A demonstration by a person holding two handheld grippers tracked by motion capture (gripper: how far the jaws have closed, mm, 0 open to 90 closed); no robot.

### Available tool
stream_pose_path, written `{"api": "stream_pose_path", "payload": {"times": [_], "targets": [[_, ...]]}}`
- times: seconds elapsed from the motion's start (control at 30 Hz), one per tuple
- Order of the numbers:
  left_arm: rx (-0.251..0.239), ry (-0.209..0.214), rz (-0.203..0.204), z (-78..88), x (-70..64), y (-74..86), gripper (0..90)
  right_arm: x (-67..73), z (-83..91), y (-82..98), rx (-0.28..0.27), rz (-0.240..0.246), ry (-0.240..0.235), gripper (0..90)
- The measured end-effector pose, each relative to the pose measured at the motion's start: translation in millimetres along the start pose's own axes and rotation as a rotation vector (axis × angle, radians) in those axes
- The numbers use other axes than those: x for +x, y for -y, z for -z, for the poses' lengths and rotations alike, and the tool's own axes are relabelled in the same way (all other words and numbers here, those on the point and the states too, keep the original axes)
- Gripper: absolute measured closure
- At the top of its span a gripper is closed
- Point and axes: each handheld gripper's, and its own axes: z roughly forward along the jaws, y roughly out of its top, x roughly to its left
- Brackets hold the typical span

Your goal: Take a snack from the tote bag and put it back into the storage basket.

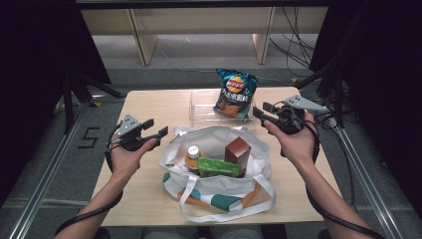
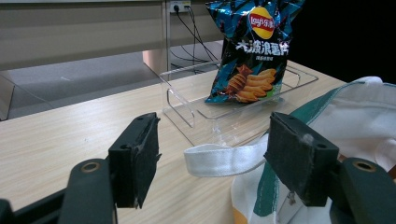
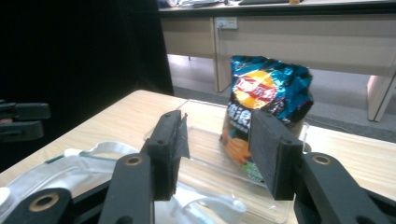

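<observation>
Left hand-held gripper [image 1: 158, 128] at 9 o'clock of the tote bag [image 1: 219, 144], jaws wide apart, nothing between the pads; in the left gripper view a white bag handle [image 2: 224, 158] lies on the bench just past the open jaws, not touched. Right hand-held gripper [image 1: 260, 115] at 2 o'clock of the bag, jaws partly open and empty, aimed at the chip bag [image 1: 235, 93]; pads clear of it. Chip bag stands upright in a clear plastic tray [image 1: 199, 107] at 12 o'clock of the tote. Tote sits mid-bench, mouth open, holding an orange bottle [image 1: 192, 158], a green packet [image 1: 218, 167] and a brown box [image 1: 237, 153]. Light wood bench [image 1: 149, 109]. Grey floor [image 1: 50, 149] around, a "5" marked on it at 9 o'clock; black curtains at both sides, pale desks and cables at 12 o'clock.
</observation>
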Motion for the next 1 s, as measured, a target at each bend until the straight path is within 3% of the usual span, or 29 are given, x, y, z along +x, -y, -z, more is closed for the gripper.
{"api": "stream_pose_path", "payload": {"times": [0.17,0.53,0.63,0.8,0.83,1.0], "targets": [[-0.003,-0.003,0.003,0.3,-0.8,-1.8,33.4,5.8,2.1,3.7,0.002,0.022,-0.018,53.6],[-0.001,-0.004,0.003,0.8,-1.7,-1.6,33.4,28.7,9.9,13.9,0.024,0.005,-0.074,50.0],[-0.001,-0.009,0.006,2.2,-1.0,-2.1,33.4,31.7,8.3,15.7,0.013,0.031,-0.088,48.8],[-0.004,-0.013,0.015,3.1,-2.2,-2.4,33.4,41.4,10.7,20.5,0.023,0.014,-0.113,44.2],[-0.004,-0.013,0.015,3.1,-2.2,-2.4,33.4,40.6,9.9,21.3,0.014,0.040,-0.114,43.6],[-0.013,-0.018,0.016,4.0,-1.5,-4.2,33.4,46.4,10.1,28.2,0.038,0.017,-0.130,42.7]]}}
